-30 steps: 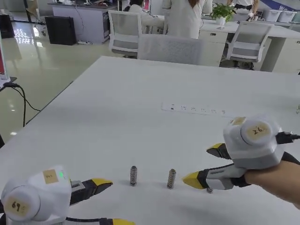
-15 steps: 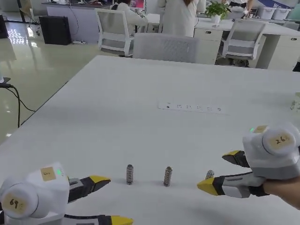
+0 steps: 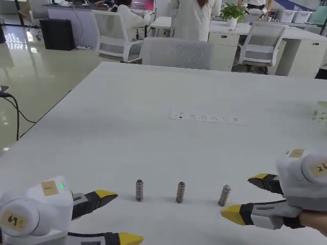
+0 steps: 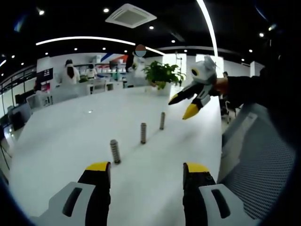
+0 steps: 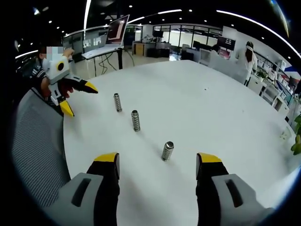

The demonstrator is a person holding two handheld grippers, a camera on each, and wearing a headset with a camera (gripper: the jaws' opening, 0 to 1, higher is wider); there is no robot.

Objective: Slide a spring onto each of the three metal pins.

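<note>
Left claw (image 3: pixel 121 216): jaws wide apart, nothing held; dark fingers with yellow tips on a smooth white housing, at near left over the desk (image 3: pixel 153 127). Right claw (image 3: pixel 244 195): same build, spread wide, nothing held, at near right, just beside the right spring (image 3: pixel 225 195) and apart from it; housing cut off by the frame edge. Three grey metal coils, ribbed, in a row across the near desk: left spring (image 3: pixel 139 190) and middle spring (image 3: pixel 180 192) upright, right spring leaning slightly. Pins inside the coils too small to tell. Desk white, flat, matte. Flush socket strip (image 3: pixel 207 118) farther off.
</note>
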